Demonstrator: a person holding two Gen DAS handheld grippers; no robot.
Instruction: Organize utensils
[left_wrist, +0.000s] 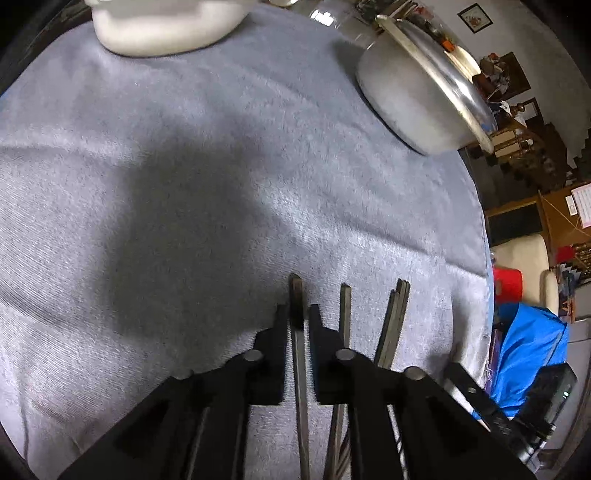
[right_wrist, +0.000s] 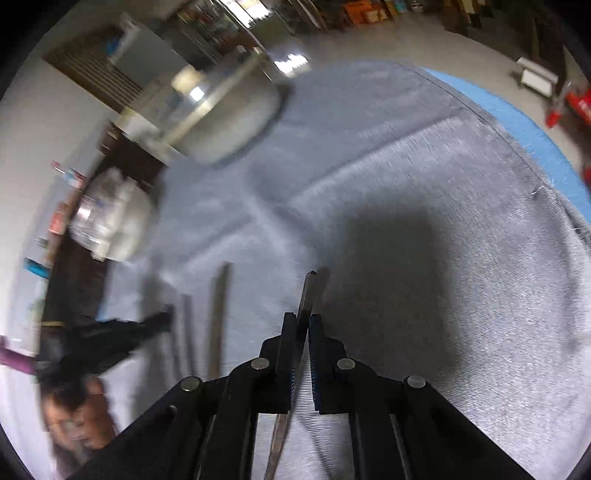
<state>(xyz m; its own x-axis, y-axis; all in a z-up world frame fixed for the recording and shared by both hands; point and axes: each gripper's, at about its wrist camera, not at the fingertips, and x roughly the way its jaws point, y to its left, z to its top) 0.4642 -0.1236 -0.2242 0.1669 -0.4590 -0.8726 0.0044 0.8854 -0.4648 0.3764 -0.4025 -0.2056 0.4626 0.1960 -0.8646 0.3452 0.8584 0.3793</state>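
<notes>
In the left wrist view, a flat metal utensil handle (left_wrist: 297, 295) lies on the grey cloth (left_wrist: 184, 184) between my left gripper's (left_wrist: 298, 314) fingers. Thin gaps show on both sides, so the jaws stand slightly open around it. To its right lie another handle (left_wrist: 346, 306) and a small stack of handles (left_wrist: 398, 317). In the right wrist view, my right gripper (right_wrist: 301, 317) is shut on a thin metal utensil (right_wrist: 308, 291), held just above the cloth with its shadow beside it. Two laid-out handles (right_wrist: 218, 317) (right_wrist: 186, 332) and the left gripper (right_wrist: 129, 332) show at the left.
A white bowl (left_wrist: 159, 29) stands at the far edge. A metal pot (left_wrist: 410, 99) (right_wrist: 229, 122) sits at the back, with a clear jar (right_wrist: 110, 221) nearby. The cloth ends at the table's blue rim (right_wrist: 517, 122). A person (right_wrist: 81, 413) is at the lower left.
</notes>
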